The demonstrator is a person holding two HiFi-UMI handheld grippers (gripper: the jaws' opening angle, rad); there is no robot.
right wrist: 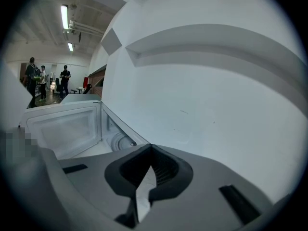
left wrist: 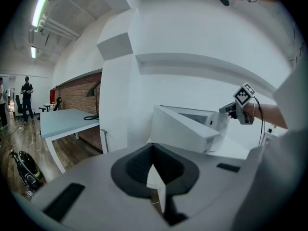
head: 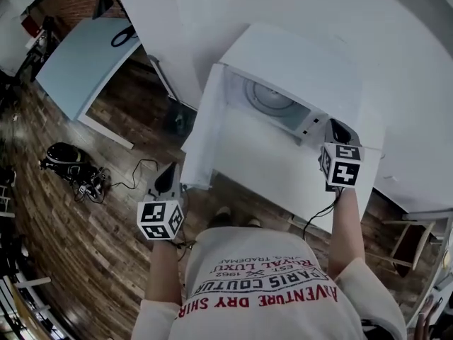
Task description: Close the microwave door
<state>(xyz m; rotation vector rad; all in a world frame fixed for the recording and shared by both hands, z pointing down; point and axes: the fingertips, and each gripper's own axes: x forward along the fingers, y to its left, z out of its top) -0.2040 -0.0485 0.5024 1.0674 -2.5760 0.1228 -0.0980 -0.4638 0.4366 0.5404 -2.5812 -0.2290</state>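
A white microwave [head: 301,62] stands on a white table [head: 283,172] against the wall. Its door [head: 204,129] is swung wide open to the left, and the glass turntable [head: 269,96] shows inside. My left gripper [head: 168,174] is shut and empty, just below the door's outer free edge and apart from it; the door's outer face [left wrist: 178,129] fills the left gripper view ahead of its shut tips [left wrist: 155,171]. My right gripper [head: 335,128] is shut and empty, beside the control panel at the microwave's right front. The right gripper view shows the door's inner face [right wrist: 65,129] and the cavity [right wrist: 120,141] left of the tips [right wrist: 146,178].
A pale blue table [head: 85,59] with a black cable stands at the far left. Black gear and cords [head: 69,163] lie on the wooden floor. A wooden chair [head: 407,239] is at the lower right. People [right wrist: 36,76] stand far off. A white wall lies behind the microwave.
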